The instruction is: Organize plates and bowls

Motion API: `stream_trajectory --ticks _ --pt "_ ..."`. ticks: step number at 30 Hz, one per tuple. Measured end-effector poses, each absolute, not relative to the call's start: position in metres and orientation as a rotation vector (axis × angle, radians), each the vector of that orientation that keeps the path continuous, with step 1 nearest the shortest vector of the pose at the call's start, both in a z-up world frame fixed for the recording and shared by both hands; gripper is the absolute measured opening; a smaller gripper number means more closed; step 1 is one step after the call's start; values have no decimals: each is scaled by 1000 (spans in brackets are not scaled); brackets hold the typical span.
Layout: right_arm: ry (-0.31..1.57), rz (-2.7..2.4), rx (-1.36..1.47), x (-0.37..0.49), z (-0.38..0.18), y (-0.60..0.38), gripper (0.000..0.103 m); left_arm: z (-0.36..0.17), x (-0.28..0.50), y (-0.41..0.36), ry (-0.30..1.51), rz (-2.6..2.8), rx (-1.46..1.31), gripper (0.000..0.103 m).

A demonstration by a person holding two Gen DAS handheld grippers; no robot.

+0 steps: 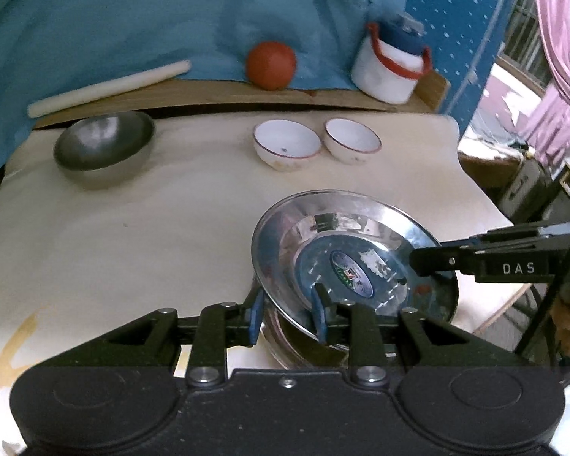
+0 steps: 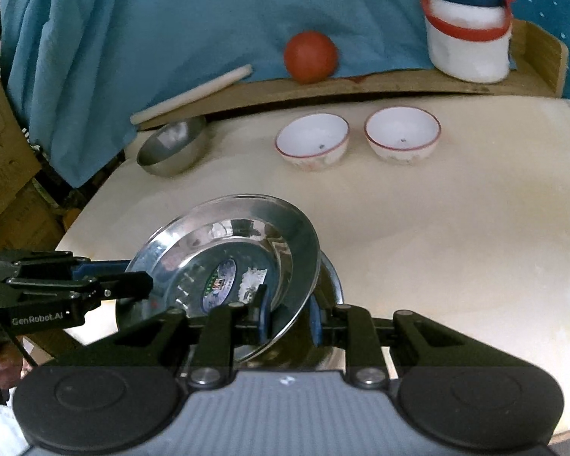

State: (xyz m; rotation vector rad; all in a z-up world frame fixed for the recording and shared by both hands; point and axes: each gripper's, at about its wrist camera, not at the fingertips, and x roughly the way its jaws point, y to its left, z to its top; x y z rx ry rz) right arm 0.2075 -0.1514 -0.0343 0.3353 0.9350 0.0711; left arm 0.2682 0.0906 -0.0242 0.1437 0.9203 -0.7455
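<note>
A shiny steel plate [image 1: 353, 250] [image 2: 228, 250] with an oval sticker hangs tilted over a second steel plate [image 1: 296, 353] [image 2: 332, 277] that lies on the cream table [image 1: 133, 247] [image 2: 437, 247]. My right gripper [image 2: 289, 319] [image 1: 418, 262] is shut on the tilted plate's rim. My left gripper [image 1: 287, 317] [image 2: 133, 277] straddles the opposite rim; a gap shows beside its left pad, so it stands open. Farther back sit a steel bowl [image 1: 102, 148] [image 2: 173, 148] and two white red-rimmed bowls [image 1: 287, 144] [image 1: 353, 140] [image 2: 311, 138] [image 2: 402, 133], all upright.
On a wooden ledge [image 1: 209, 93] behind the table lie a white rod [image 1: 106, 89], a red ball [image 1: 271, 64] and a white container with a red handle [image 1: 389, 68], backed by blue cloth. A cardboard box [image 2: 0, 152] stands off the table's left edge.
</note>
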Motion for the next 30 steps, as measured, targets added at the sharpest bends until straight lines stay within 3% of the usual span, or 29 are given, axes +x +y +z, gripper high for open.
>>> stream_trajectory --ticks 30 --pt "1019 83 291 203 -47 -145 27 -41 261 75 997 -750 272 33"
